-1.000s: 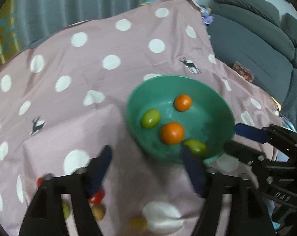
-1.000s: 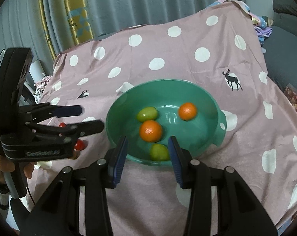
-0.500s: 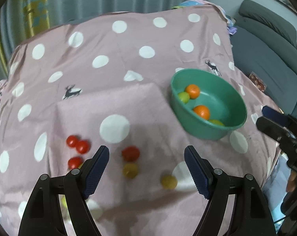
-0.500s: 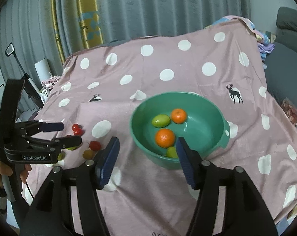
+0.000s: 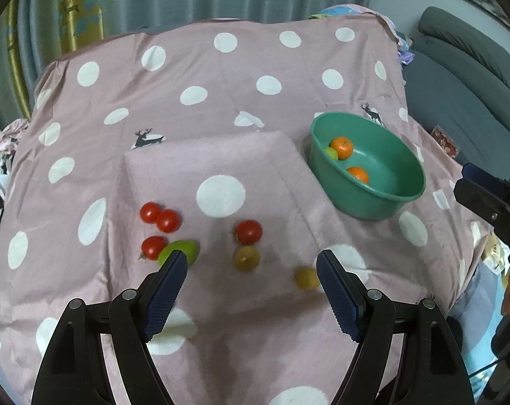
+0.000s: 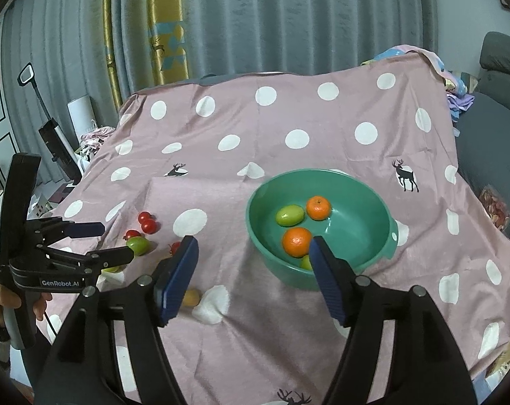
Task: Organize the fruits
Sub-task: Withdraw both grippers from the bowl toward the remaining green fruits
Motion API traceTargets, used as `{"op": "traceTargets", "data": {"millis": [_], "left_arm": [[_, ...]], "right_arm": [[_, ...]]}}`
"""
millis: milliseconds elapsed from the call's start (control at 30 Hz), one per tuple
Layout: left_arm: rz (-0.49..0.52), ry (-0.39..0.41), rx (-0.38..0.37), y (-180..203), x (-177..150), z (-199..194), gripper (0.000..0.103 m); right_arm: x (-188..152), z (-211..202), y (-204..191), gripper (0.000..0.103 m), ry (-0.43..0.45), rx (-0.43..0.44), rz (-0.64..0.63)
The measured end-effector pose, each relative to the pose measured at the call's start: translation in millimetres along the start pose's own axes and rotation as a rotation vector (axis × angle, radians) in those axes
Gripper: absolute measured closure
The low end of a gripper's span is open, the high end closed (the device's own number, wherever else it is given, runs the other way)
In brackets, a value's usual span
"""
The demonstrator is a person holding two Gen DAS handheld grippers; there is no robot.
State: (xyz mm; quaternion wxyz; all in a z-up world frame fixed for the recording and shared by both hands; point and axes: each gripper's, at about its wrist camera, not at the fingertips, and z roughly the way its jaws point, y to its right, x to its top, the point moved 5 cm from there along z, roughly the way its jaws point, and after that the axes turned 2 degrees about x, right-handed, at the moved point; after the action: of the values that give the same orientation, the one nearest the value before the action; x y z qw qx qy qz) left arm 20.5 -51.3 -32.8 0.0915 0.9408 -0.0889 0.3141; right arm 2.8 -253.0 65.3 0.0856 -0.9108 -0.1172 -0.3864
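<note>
In green bowl (image 6: 383, 236), 2 oranges (image 6: 297, 241), both grippers empty

1 green bowl (image 6: 388, 233) holds 4 fruits — 2 oranges (image 6: 297, 241) and 2 green fruits (image 6: 289, 215), 1 of them half hidden at the near wall. On the table's dotted cloth (image 5: 221, 108) lie 7 more — 4 red tomatoes (image 5: 168, 220), 1 green fruit (image 5: 182, 249), 2 yellowish-brown ones (image 5: 246, 258).

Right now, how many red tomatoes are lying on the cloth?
4: two touching, one below them beside the green fruit, one apart toward the bowl. None seems hidden.
</note>
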Motion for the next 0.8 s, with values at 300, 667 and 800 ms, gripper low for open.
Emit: {"op": "traceTargets", "data": {"millis": [300,667,800], "left_arm": [[-0.056,-0.015,0.052,-24.0,-14.7,-1.0,0.024],[-0.071,-0.015,0.097,-37.1,-23.5,-6.1,0.024],[-0.07,-0.001,0.124,-42.4,-23.7,-8.3,0.024]], "right_arm": [[-10.6,16.7,-24.1,0.033,-0.06,0.056,-0.023],[-25.5,40.8,-55.2,0.033,-0.138,0.12,-0.064],[-25.9,47.1,-61.8,0.033,-0.153,0.13,-0.075]]}}
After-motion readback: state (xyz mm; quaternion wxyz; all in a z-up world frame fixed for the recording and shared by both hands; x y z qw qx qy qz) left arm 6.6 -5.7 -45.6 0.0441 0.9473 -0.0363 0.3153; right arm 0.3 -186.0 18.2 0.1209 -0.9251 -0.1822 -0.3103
